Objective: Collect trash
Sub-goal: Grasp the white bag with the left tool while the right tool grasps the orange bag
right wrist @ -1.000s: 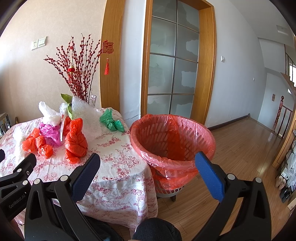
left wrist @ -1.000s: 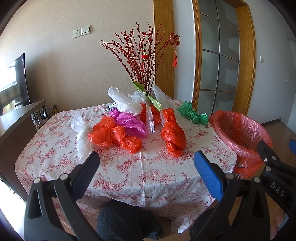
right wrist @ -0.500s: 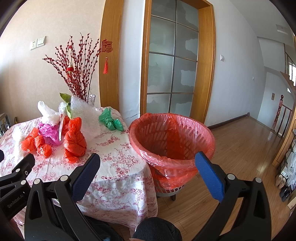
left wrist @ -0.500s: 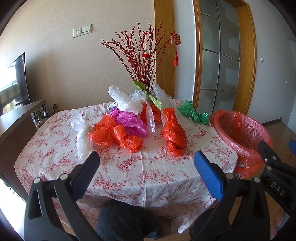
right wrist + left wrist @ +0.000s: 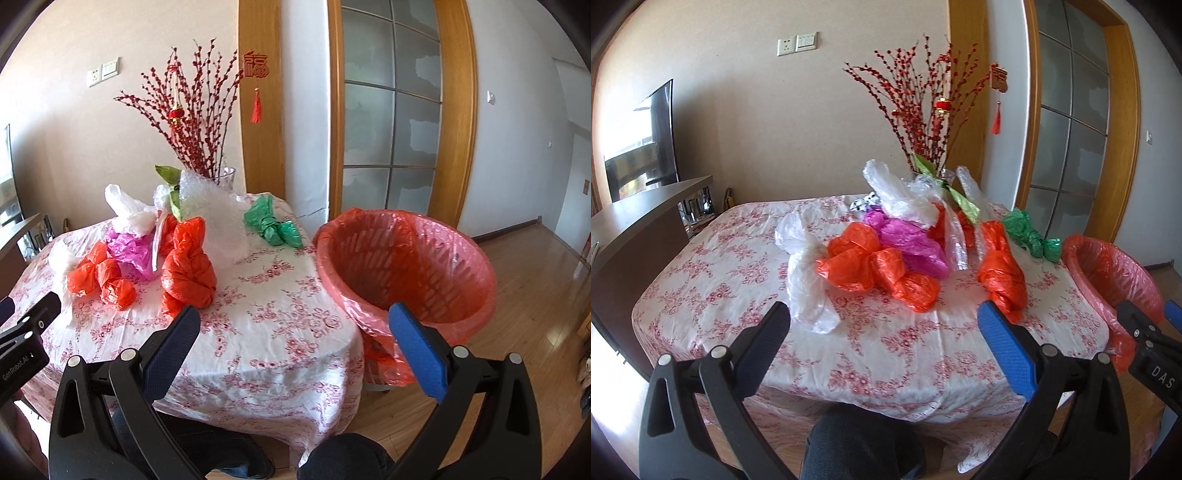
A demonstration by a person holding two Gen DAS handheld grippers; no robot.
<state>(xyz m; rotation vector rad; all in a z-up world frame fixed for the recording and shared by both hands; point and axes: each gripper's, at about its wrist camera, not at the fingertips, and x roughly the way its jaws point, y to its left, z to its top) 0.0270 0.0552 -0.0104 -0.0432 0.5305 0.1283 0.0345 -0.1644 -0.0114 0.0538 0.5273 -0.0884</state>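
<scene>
Several crumpled plastic bags lie heaped near the middle of the table point(image 5: 886, 354), well ahead of both grippers, and none has reached the bin point(image 5: 406, 254) yet, so the collecting looks barely begun. The left gripper point(image 5: 882, 328) hangs spread wide and empty over the near edge of the table; straight ahead of it sit the white bag point(image 5: 805, 273) and the knotted orange bag point(image 5: 875, 269), with the pink bag point(image 5: 908, 243) just behind them. The right gripper point(image 5: 293, 325) is likewise parted and holds nothing; ahead and to its left stands the tall orange bag point(image 5: 188, 269), farther off the green bag point(image 5: 273, 225), and ahead to its right the bin, lined in red plastic and standing on the floor just beside the table, presumably so bags need only a short carry. The vase of red branches point(image 5: 195, 122) stands behind the heap and is best left alone. The open jaws suit a reach for the nearest bags.
</scene>
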